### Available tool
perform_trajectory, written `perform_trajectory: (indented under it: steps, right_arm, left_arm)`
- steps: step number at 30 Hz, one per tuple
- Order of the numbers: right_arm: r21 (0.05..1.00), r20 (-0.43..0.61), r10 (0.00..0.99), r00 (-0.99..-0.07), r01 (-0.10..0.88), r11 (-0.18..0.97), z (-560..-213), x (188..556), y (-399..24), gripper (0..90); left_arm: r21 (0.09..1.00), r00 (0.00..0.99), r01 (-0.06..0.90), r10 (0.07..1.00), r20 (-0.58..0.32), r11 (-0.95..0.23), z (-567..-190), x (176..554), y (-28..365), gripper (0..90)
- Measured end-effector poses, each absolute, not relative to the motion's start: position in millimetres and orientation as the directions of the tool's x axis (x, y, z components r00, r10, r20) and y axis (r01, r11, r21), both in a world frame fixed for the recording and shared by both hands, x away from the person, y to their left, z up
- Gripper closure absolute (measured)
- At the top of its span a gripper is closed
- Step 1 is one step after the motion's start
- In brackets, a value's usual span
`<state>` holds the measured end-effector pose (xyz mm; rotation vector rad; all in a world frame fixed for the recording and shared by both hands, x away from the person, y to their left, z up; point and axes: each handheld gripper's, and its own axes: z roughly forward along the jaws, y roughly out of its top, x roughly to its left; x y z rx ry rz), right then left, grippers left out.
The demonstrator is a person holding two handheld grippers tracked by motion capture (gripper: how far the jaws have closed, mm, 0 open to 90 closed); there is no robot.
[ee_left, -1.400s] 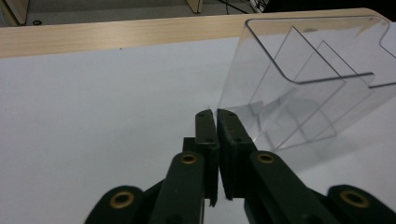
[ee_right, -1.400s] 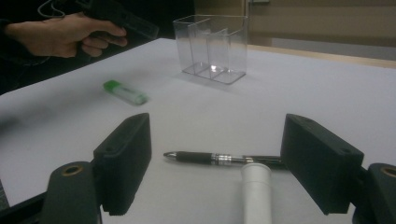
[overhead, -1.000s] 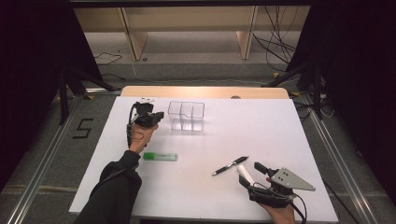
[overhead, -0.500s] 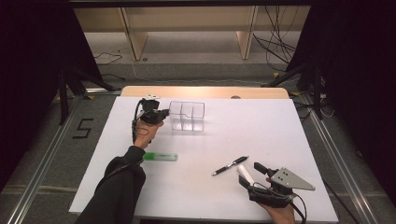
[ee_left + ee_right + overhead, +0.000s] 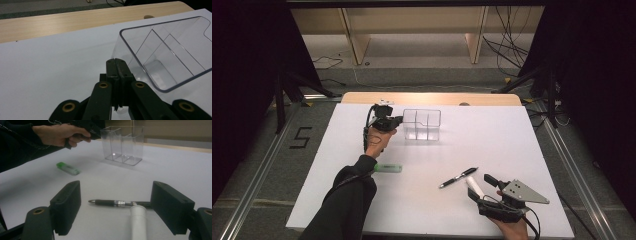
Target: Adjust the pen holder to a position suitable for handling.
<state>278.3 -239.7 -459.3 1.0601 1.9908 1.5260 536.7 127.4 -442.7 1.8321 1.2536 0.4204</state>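
My left gripper [image 5: 398, 120] is shut with nothing between its jaws. Its tip [image 5: 117, 61] sits just off the left wall of a clear plastic organizer [image 5: 422, 125] [image 5: 162, 52] with several compartments, standing upright at the back of the white table. Near the front right edge my right gripper [image 5: 481, 188] [image 5: 116, 186] stands wide open. A white tube [image 5: 473, 186] [image 5: 138, 222] lies between its jaws, touching neither pad. A black pen [image 5: 458, 177] [image 5: 115, 203] lies just beyond the tube. A green-capped marker [image 5: 388, 168] [image 5: 68, 168] lies left of centre.
The white table top [image 5: 512, 145] has a strip of bare wood [image 5: 432, 98] along its far edge. The person's dark-sleeved left forearm [image 5: 347, 200] reaches across the front left of the table.
My left gripper has moved to the right, closer to the clear organizer, still shut. The right gripper, the tube, the pen and the marker have stayed put.
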Motion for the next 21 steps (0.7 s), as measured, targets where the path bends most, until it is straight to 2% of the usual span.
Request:
perform_trajectory:
  steps: [17,21]
  right_arm:
    - [0.941,0.122,0.774,-0.621,0.32,0.108,-459.7,278.7,-240.2,25.6]
    - [0.942,0.124,0.776,-0.619,0.32,0.105,-459.7,278.5,-241.2,25.6]
  left_arm:
    - [0.799,0.433,0.59,0.88,-0.196,-0.113,-443.6,535.9,116.0,89.5]
    - [0.806,0.415,0.582,0.892,-0.182,-0.107,-440.3,531.5,121.5,72.9]
